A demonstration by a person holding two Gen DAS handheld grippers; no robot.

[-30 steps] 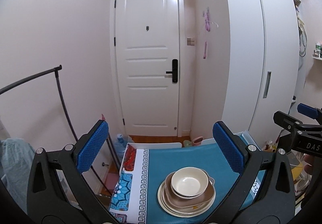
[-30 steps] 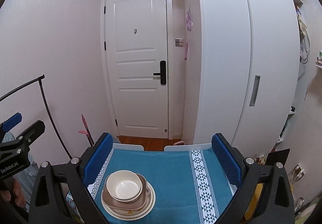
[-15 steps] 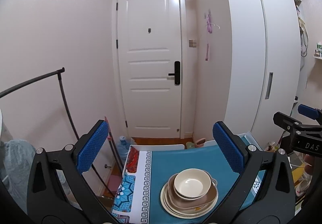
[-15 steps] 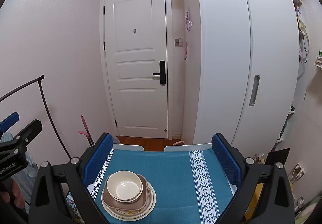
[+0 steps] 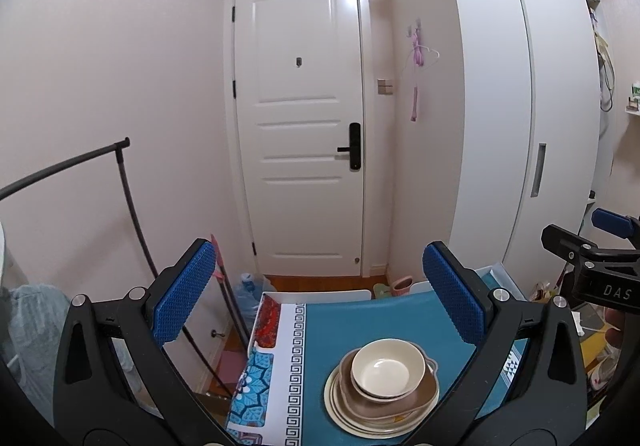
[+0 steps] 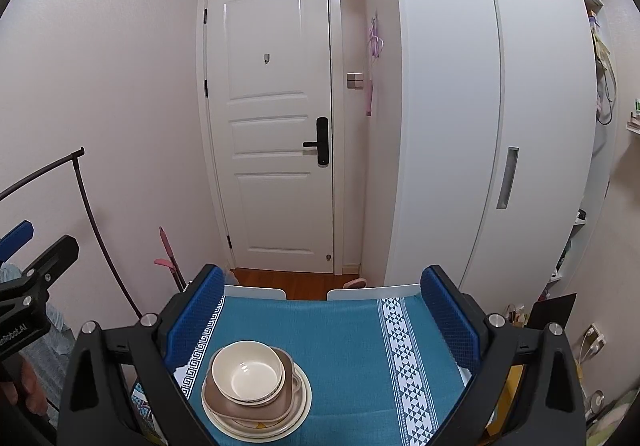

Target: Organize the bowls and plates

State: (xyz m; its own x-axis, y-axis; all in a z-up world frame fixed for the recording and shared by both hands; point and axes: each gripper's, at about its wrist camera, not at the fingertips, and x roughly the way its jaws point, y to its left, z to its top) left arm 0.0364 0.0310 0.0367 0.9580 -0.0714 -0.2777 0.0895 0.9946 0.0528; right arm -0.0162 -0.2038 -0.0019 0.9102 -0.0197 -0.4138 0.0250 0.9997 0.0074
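- The left gripper (image 5: 320, 300) is held above the table with its blue-padded fingers (image 5: 182, 294) spread wide apart; nothing is held between them.
- The right gripper (image 6: 324, 320) is likewise held with its jaws wide apart and empty, its blue pads (image 6: 450, 320) raised over the teal tablecloth (image 6: 340, 330).
- A single stack of crockery is seen on the tablecloth: a cream bowl (image 5: 387, 367) is nested on top, a brown dish with side handles (image 5: 416, 400) lies beneath it, and cream plates (image 5: 344, 412) form the base.
- In the right wrist view the same stack is placed toward the left part of the cloth, just beside the white key-pattern border (image 6: 200, 350); the cream bowl (image 6: 246, 372) is seen from above.
- A white band of dark triangles (image 6: 404, 358) is seen on the cloth, well apart from the stack.
- Beyond the table a white panelled door (image 6: 276, 125) with a black lever handle (image 6: 320, 141) is shown closed, and a tall white wardrobe (image 6: 480, 125) stands to its right.
- A black clothes rail (image 5: 80, 161) is seen against the left wall.
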